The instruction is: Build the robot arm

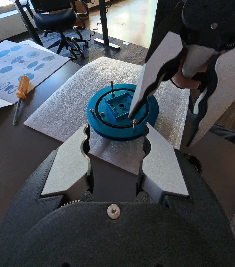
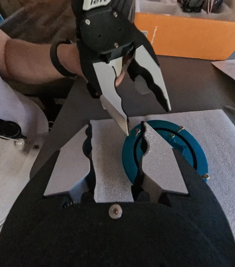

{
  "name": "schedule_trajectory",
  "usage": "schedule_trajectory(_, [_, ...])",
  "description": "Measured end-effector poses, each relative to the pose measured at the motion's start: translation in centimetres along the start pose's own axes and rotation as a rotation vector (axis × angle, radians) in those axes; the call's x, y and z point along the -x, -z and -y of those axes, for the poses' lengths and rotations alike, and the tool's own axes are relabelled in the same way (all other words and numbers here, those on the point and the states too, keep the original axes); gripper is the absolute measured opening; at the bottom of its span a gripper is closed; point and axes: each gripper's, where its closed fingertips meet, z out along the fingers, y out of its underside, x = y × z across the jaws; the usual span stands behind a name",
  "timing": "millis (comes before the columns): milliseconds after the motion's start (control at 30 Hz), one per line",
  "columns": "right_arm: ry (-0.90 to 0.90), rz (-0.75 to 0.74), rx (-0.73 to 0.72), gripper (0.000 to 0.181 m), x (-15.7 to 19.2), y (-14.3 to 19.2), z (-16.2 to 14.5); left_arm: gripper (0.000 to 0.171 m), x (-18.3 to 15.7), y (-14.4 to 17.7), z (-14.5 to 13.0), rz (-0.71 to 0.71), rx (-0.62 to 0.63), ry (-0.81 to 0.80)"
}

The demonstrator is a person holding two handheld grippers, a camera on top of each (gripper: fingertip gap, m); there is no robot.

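A blue round disc (image 1: 95, 104) with a black ring, a square blue bracket (image 1: 118, 105) in its middle and several upright screws lies on a white foam sheet (image 1: 64, 104). My left gripper (image 1: 116, 125) is open and empty just in front of the disc, its right fingertip beside a screw (image 1: 134, 122). My right gripper (image 1: 160, 130) is open and comes in from the upper right, one fingertip resting on the disc by the bracket. In the right wrist view my right gripper (image 2: 116, 124) is open, its right finger over the disc (image 2: 128, 159). The left gripper (image 2: 147, 122) stands opposite.
An orange-handled screwdriver (image 1: 22, 88) lies at the left on the dark table (image 1: 12, 144), partly on printed sheets (image 1: 12, 62) with blue diagrams. An orange box (image 2: 193, 39) stands behind the foam (image 2: 222, 144). A person in a white shirt (image 2: 5, 159) is at the left. An office chair (image 1: 54, 18) stands beyond the table.
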Motion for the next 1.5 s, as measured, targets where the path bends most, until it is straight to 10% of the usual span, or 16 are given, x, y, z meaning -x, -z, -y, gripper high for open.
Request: schedule_trajectory(1500, [-0.013,-0.091,0.046,0.064,-0.2,0.6,-1.7,0.079,0.7,0.7,-0.7,-0.002,0.004,0.052])
